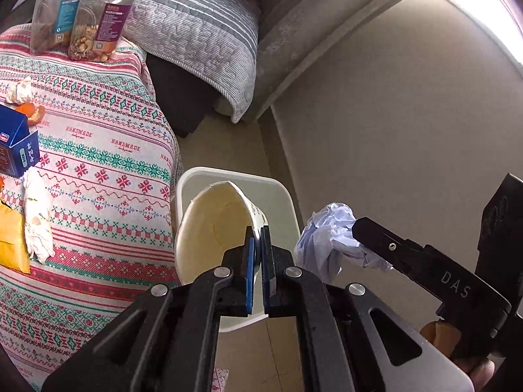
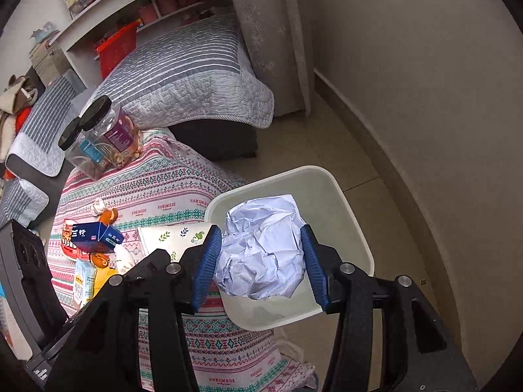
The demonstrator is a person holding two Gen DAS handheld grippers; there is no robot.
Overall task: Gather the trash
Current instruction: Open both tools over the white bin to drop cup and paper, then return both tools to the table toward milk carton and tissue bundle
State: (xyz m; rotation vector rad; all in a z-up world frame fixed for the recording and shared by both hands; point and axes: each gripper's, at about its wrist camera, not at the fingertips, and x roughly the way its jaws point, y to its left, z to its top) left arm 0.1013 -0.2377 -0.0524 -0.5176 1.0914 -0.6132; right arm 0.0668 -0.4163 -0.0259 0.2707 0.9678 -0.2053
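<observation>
Trash in transit: cream paper cup (image 1: 212, 228) clamped by rim in left gripper (image 1: 259, 271), crumpled white paper ball (image 2: 261, 248) between jaws of right gripper (image 2: 260, 264); pad contact not confirmed. Both over white plastic bin (image 2: 346, 209); bin interior appears bare. Remaining on patterned tablecloth (image 1: 108, 150): blue carton (image 1: 16, 147), orange peel (image 1: 32, 112), tissue (image 1: 37, 219), yellow packet (image 1: 11, 241).

paper cup (image 1: 212, 228): cream inside, tipped sideways, rim pinched in my left tool, lower centre, over bin
paper ball (image 2: 264, 248): crumpled white, centre frame, over bin
bin (image 2: 343, 196): white, open, on floor beside table
</observation>
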